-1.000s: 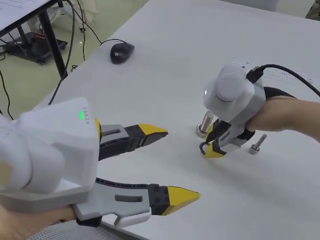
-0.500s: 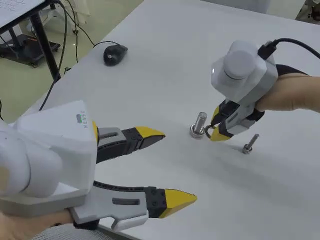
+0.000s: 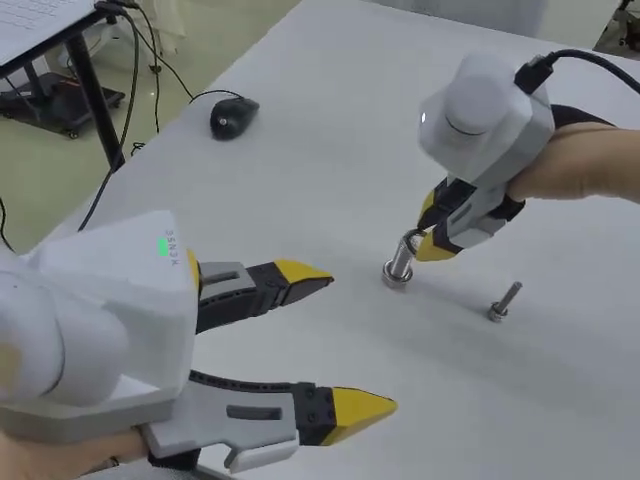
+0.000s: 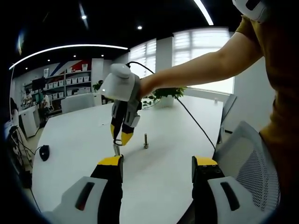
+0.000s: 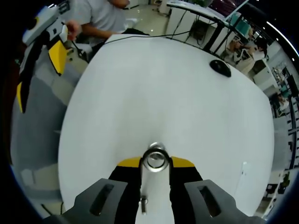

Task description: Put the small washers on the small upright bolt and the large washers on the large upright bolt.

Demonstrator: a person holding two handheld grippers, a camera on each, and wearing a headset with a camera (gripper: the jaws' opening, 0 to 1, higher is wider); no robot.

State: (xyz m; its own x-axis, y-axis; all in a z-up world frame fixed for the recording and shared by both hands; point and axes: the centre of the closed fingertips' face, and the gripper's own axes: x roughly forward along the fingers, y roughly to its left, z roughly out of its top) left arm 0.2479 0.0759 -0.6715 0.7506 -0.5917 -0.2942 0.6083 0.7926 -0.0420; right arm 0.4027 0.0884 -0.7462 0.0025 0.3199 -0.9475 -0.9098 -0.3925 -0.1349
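Steel washer (image 5: 155, 158) pinched in right gripper (image 3: 431, 238), hole down, just above large bolt (image 3: 398, 264), likely lined up for dropping on. Small bolt (image 3: 503, 301) near large bolt. Left gripper (image 3: 352, 338) wide, empty, well apart from large bolt, out of the way.

Left gripper (image 3: 357, 340) wide — right gripper (image 3: 430, 235) clamped
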